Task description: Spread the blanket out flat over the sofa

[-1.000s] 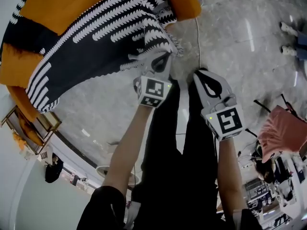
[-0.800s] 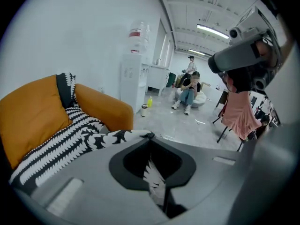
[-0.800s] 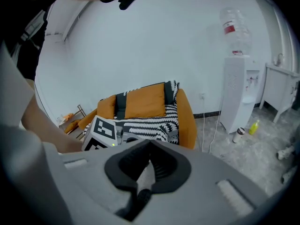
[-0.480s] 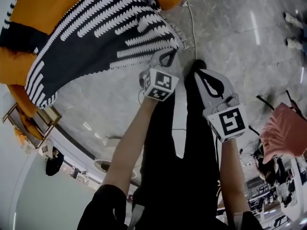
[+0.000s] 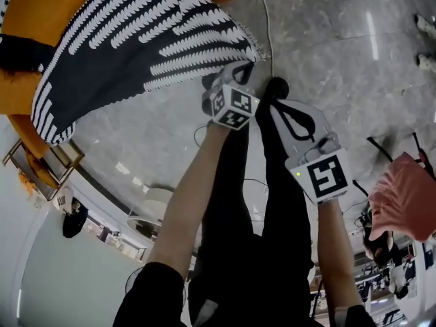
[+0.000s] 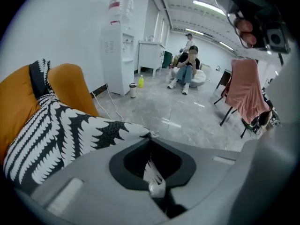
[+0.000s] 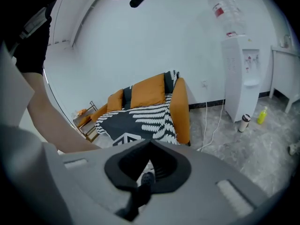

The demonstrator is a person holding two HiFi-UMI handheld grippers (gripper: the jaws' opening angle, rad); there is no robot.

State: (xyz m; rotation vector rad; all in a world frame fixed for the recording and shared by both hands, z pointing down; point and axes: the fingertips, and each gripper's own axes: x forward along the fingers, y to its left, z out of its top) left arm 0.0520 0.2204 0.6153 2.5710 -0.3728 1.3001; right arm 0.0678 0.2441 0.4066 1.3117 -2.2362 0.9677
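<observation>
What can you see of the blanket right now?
The blanket is a woven-looking black throw with white feather-like stripes and a fringed edge. It drapes over the orange sofa, and one corner is stretched out above the floor, pinched in the left gripper. The right gripper does not touch it.

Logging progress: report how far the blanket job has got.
Done: the blanket lies partly over the sofa. In hand: the left gripper has its jaws shut on a corner, held out above the floor. Left: laying that end flat. The right gripper is shut and empty.
</observation>
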